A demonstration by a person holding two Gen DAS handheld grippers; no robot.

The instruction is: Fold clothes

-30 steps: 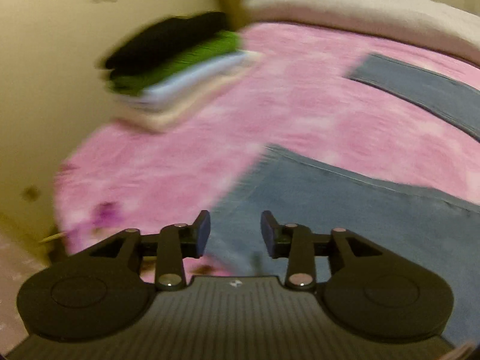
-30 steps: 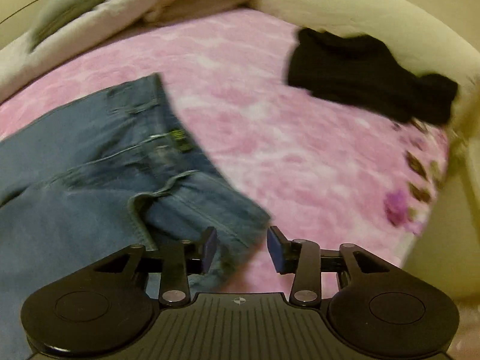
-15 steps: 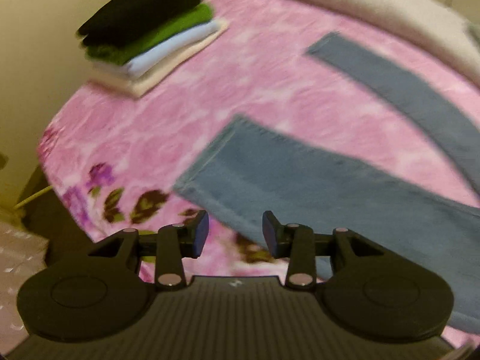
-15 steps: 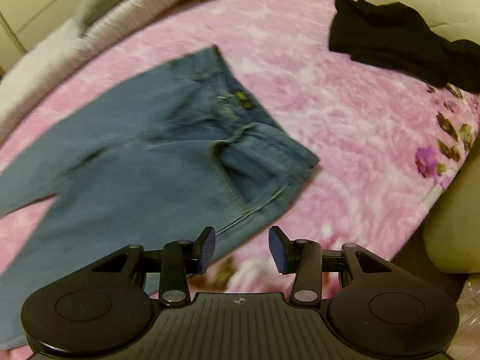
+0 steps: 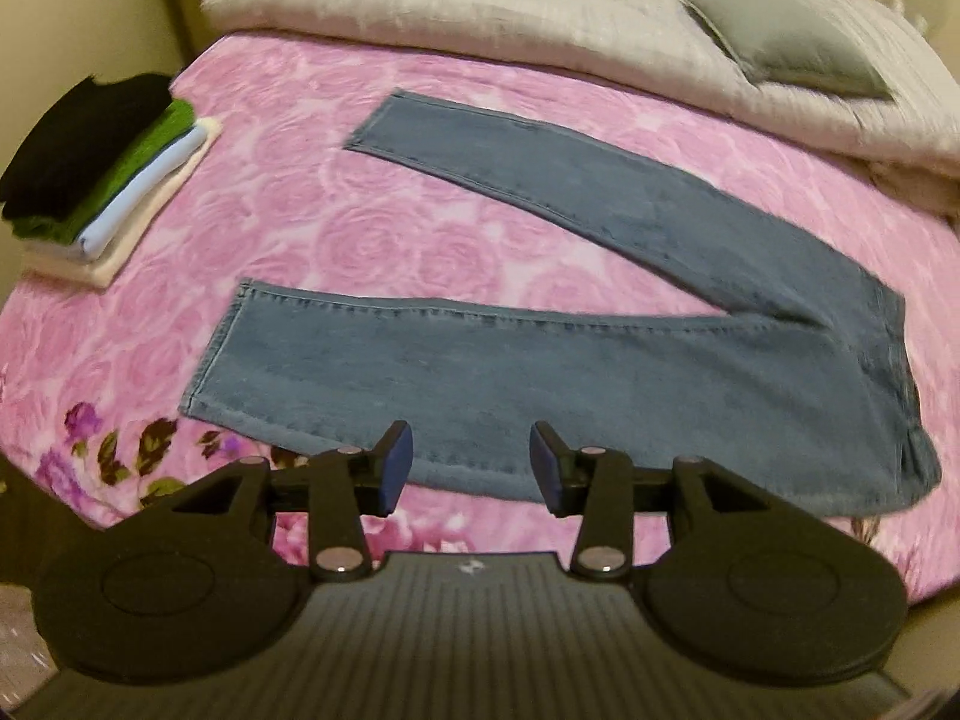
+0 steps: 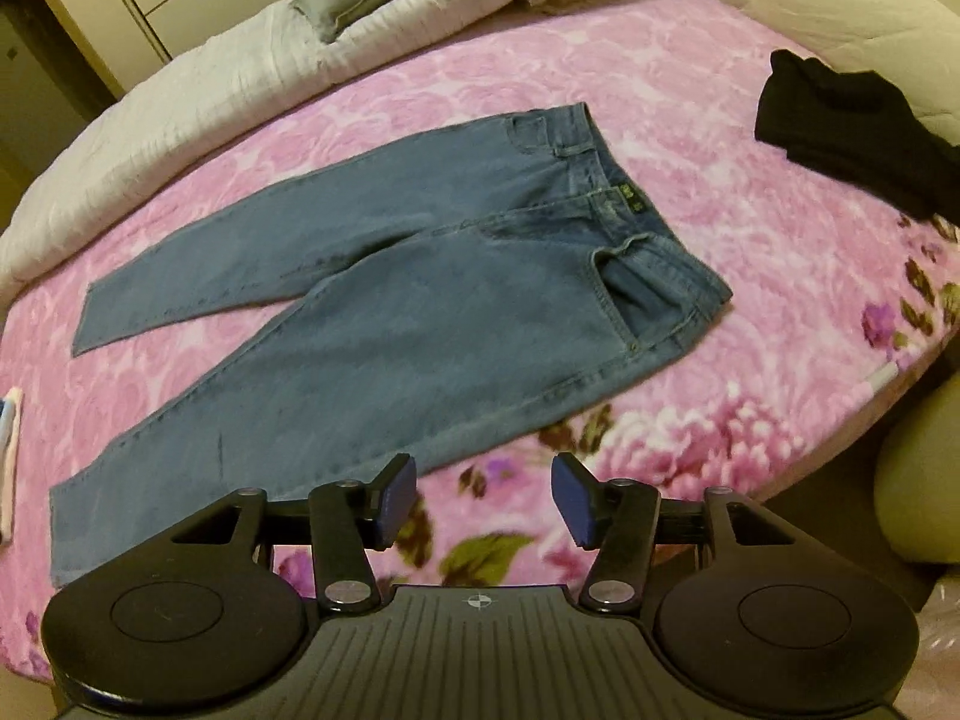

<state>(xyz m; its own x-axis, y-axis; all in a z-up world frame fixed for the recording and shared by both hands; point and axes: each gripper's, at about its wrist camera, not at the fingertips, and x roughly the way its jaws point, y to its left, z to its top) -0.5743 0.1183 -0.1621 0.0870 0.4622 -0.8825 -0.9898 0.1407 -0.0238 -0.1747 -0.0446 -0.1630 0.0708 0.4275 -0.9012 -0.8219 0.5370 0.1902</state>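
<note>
A pair of blue jeans (image 5: 540, 360) lies flat on the pink flowered blanket (image 5: 288, 222), legs spread in a V toward the left and the waist at the right. It also shows in the right wrist view (image 6: 420, 300), with the waistband nearest the right. My left gripper (image 5: 471, 468) is open and empty, held above the near leg's lower edge. My right gripper (image 6: 483, 501) is open and empty, held above the bed's near edge just below the jeans.
A stack of folded clothes (image 5: 102, 174), black on top, sits at the bed's left. A loose black garment (image 6: 852, 126) lies at the right. A pale quilt (image 5: 540, 12) and a grey pillow (image 5: 786, 42) lie along the far side.
Both grippers have pulled back and up from the jeans, so the whole garment now shows spread flat. Both stayed open and empty.
</note>
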